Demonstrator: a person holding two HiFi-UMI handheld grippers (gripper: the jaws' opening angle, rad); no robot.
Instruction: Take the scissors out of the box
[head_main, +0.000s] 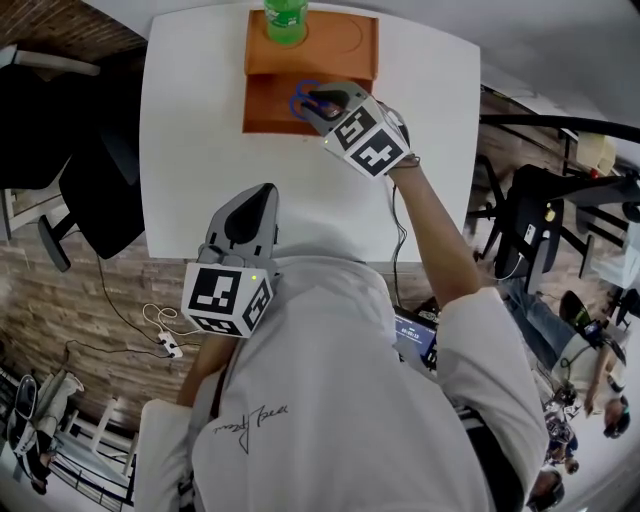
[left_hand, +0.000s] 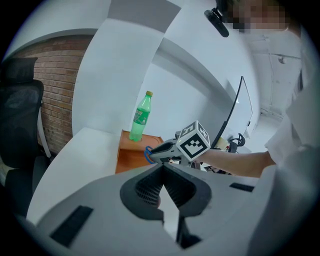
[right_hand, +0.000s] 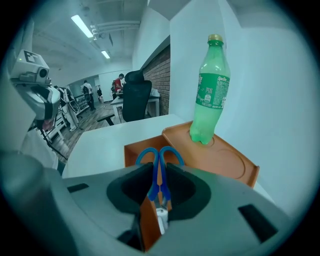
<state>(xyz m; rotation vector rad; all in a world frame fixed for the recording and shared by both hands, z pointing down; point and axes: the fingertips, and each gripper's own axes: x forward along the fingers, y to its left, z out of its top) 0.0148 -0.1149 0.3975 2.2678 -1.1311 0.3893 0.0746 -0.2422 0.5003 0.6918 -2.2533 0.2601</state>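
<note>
Scissors (right_hand: 159, 167): blue handles, clamped between the two jaws of the right tool (right_hand: 160, 172). The pads press on the shanks just behind the loops. Both loops stick out past the jaw tips, and the pale blade end points back toward the camera. In the head view the blue loops (head_main: 299, 98) show at the tip of the right tool (head_main: 316, 101), over the right part of the near compartment of the box (head_main: 266, 108). Whether the blades are clear of the box wall cannot be told.

Box: orange-brown, with two parts. The near one is a deeper open compartment. The far one is a shallow tray (right_hand: 229, 162) with round recesses.

A green bottle (right_hand: 211, 87) with a yellow cap stands upright in the left recess, apart from the scissors.

The box sits at the far edge of the white desk (head_main: 200, 150).

Left tool (left_hand: 162, 169): jaws together, nothing between them. It is held low and near the person's chest, above the near side of the desk and well apart from the box. From its view the right tool (left_hand: 159, 149) is seen beside the bottle (left_hand: 140, 119).

A black office chair (head_main: 95, 190) stands left of the desk.
</note>
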